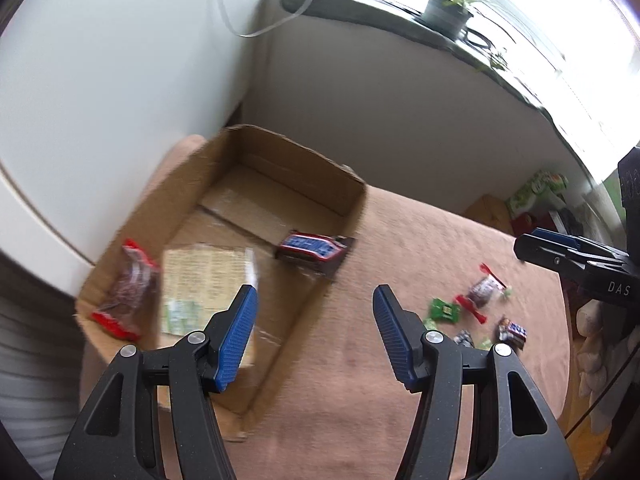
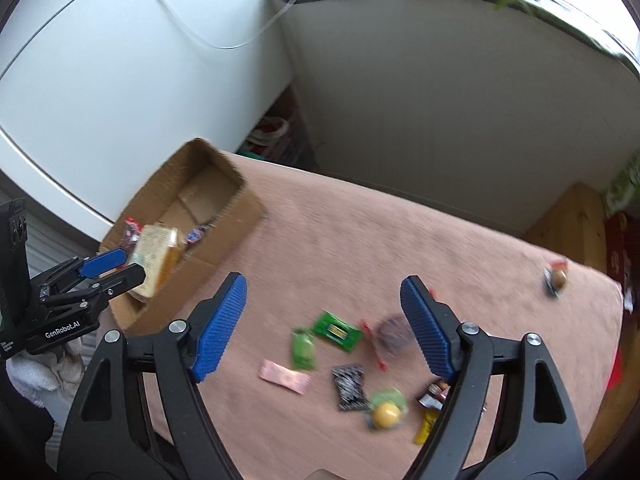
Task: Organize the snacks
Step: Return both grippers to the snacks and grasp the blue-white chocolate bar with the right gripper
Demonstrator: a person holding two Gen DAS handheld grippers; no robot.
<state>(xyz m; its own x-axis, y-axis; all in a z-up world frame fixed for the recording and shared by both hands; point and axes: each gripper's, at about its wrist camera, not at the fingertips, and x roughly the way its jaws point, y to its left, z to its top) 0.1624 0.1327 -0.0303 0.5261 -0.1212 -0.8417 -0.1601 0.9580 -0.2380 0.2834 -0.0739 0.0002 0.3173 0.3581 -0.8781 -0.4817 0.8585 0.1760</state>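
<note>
An open cardboard box [image 1: 352, 196] stands on the brown cloth and holds a red-ended clear packet [image 1: 128, 288], a big yellowish packet [image 1: 204, 276] and a red-and-blue bar [image 1: 310, 246]. My left gripper [image 1: 315, 292] hangs open and empty over the box's near right wall. Over the loose snacks my right gripper [image 2: 325, 280] is open and empty. Below it lie a green packet [image 2: 338, 330], a pink wrapper [image 2: 284, 376], a black packet [image 2: 350, 386], a yellow ball sweet [image 2: 386, 412] and a red-ended dark sweet [image 2: 390, 336]. Each gripper shows in the other's view: left gripper [image 2: 130, 266], right gripper [image 1: 528, 242].
A white appliance [image 2: 120, 80] rises behind the box on the left. A pale wall and a dark sill with a potted plant [image 1: 446, 12] run along the back. One lone sweet [image 2: 556, 276] lies near the table's far right edge, beside a wooden piece [image 2: 568, 220].
</note>
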